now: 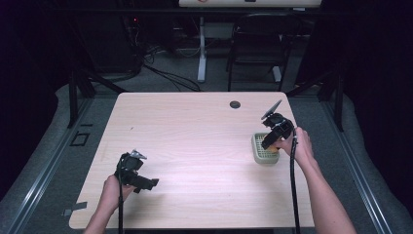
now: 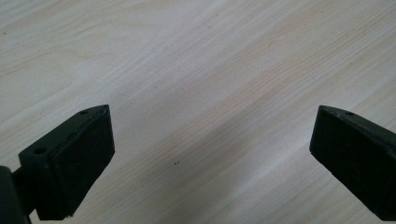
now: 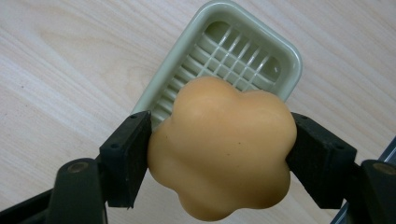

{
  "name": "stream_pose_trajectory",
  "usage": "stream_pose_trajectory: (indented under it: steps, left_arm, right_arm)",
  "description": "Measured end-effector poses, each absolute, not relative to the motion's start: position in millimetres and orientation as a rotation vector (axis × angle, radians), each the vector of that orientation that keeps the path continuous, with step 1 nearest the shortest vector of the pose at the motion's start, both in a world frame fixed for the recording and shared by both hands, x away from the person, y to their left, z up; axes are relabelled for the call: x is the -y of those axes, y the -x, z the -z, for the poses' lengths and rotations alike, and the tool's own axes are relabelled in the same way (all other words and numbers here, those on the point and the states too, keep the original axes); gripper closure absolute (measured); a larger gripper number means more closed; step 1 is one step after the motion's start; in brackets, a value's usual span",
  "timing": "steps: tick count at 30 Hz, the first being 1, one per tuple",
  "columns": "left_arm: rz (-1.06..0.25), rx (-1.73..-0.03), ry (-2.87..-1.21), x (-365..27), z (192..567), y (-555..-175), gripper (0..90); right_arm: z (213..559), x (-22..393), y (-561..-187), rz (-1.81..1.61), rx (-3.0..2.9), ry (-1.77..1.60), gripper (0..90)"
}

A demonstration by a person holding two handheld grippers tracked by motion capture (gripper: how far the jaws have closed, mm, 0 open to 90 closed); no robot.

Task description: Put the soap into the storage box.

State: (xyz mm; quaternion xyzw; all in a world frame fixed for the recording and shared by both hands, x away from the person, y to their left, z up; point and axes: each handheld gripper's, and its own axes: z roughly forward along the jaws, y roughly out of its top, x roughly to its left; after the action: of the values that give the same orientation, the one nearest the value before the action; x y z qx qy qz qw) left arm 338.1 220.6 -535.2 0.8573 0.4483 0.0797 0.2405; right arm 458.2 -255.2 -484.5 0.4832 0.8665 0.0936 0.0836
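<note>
While the left gripper [image 1: 139,179] sits idle low over bare worktop [image 1: 195,146] near the front edge, fingers [image 2: 79,158] wide apart with nothing between, the right gripper [image 3: 219,154] has its fingers clamped on an orange flower-shaped soap [image 3: 222,149], held just above the near end of a pale green soap dish [image 3: 280,56] on the right side of the worktop.

Risks, as I judge them: soap is smooth and lobed, pads bite on rounded sides only, so it may slip or twist out. It hangs over the dish rim, not the centre; released here it could land on the rim, tip the light dish or roll off.

Surface: light wood grain, cable hole [image 1: 235,104] at far edge. Beyond: grey floor, black folding chair [image 1: 258,44], white desk leg [image 1: 201,48], loose cables, dark surroundings.
</note>
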Motion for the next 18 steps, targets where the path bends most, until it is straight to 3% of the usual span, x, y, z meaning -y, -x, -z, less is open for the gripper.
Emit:
stream_pose_trajectory:
  steps: [18]
  left_arm:
    - [-0.214, -1.219, -2.352, -220, 535, -337, 0.0]
  right_arm:
    - [495, 247, -471, -0.255, -2.603, -1.447, 26.9]
